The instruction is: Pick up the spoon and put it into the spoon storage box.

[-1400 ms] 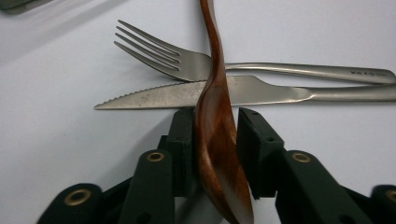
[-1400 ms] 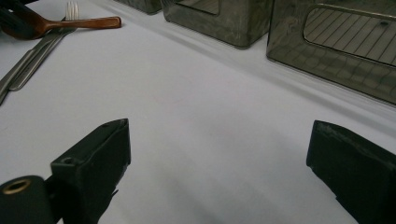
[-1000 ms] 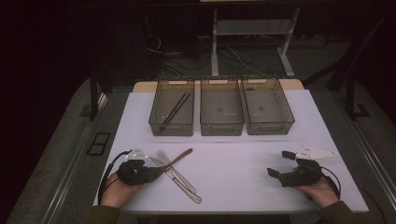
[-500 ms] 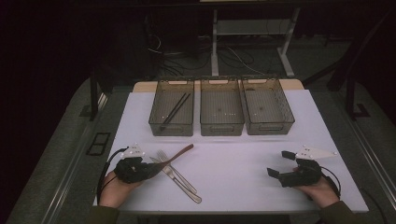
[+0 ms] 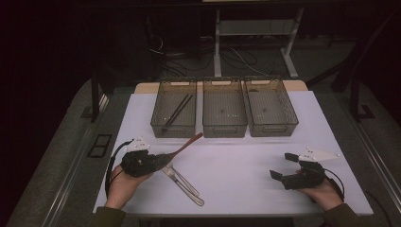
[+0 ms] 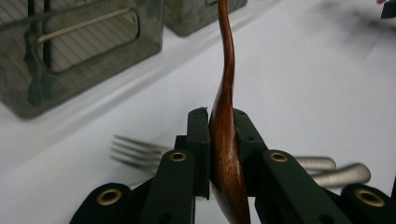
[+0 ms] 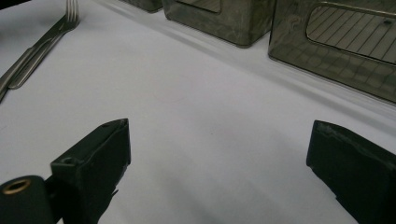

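A brown wooden spoon point(image 5: 182, 145) point(image 6: 225, 140) is clamped by its bowl in my left gripper point(image 5: 158, 160) point(image 6: 219, 140), lifted off the white table with the handle pointing toward the bins. Below it lie a metal fork point(image 5: 177, 176) point(image 6: 135, 150) and other metal cutlery point(image 5: 189, 191) point(image 6: 336, 170). Black chopsticks point(image 5: 177, 113) rest in the left bin point(image 5: 174, 130). My right gripper point(image 5: 283, 165) point(image 7: 217, 154) stands open at the right, low over bare table, nothing between its jaws.
Three clear bins stand in a row at the back: left, middle point(image 5: 224, 128), right point(image 5: 274, 127) point(image 7: 336, 42). The fork point(image 7: 42, 37) lies far left in the right gripper view. The table's front edge point(image 5: 236, 210) is near both hands.
The left gripper has risen with the wooden spoon, lifting it off the table and away from the metal cutlery. The right gripper has stayed put.
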A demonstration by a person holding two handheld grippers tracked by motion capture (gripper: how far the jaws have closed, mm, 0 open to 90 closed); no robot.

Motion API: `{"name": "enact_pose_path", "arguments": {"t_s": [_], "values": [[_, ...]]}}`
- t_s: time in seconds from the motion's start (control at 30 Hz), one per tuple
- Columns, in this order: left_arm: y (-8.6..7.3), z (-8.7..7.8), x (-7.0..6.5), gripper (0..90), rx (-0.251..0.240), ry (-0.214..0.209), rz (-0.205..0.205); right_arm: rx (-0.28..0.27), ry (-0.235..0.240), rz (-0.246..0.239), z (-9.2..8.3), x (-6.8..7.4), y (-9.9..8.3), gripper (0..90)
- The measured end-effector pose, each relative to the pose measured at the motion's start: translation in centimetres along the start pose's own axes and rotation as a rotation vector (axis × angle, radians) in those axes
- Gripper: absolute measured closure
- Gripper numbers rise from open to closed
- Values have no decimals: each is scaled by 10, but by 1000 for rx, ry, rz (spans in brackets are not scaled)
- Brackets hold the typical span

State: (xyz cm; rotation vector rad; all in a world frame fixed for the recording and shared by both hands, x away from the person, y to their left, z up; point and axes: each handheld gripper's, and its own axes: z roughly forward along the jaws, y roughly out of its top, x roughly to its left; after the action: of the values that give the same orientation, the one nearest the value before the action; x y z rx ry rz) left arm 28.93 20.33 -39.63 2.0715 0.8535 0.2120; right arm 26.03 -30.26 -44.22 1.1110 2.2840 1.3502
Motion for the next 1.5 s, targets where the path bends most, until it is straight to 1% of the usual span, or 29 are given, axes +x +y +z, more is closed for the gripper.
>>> {"name": "enact_pose_path", "arguments": {"t_s": [0.13, 0.2, 0.3, 0.37, 0.43, 0.6, 0.77, 0.93, 1.07, 1.1, 1.2, 1.27, 1.5], "values": [[10, 5, 2, 791, -19, -11, 2, -14, 20, 21, 0, 0, 0, 57], [15, 8, 2, 790, -28, -21, 2, -9, 23, 16, 1, 1, 0, 57], [23, 13, 1, 791, -28, -28, 16, -11, 31, 21, 2, 2, 0, 57], [28, 17, 1, 791, -31, -35, 25, -7, 34, 15, 3, 2, -1, 56], [33, 21, 0, 791, -34, -39, 27, -2, 37, 15, 4, 3, -1, 57], [45, 29, -3, 790, -42, -54, 44, -2, 38, 15, 6, 3, -1, 56], [57, 38, -4, 790, -54, -60, 47, -1, 35, 17, 6, 3, -1, 57], [68, 48, -5, 791, -66, -57, 48, 1, 34, 18, 6, 3, -1, 57], [76, 56, -6, 790, -79, -51, 41, 2, 33, 19, 6, 3, -1, 57], [79, 58, -5, 790, -82, -49, 35, 1, 33, 17, 6, 3, -1, 57], [87, 64, -5, 790, -85, -34, 34, 1, 31, 19, 5, 3, -1, 57], [94, 69, -4, 791, -94, -28, 23, 2, 30, 20, 5, 3, -1, 57], [116, 85, -1, 790, -97, -7, 12, -4, 29, 16, 4, 2, -1, 57]]}}
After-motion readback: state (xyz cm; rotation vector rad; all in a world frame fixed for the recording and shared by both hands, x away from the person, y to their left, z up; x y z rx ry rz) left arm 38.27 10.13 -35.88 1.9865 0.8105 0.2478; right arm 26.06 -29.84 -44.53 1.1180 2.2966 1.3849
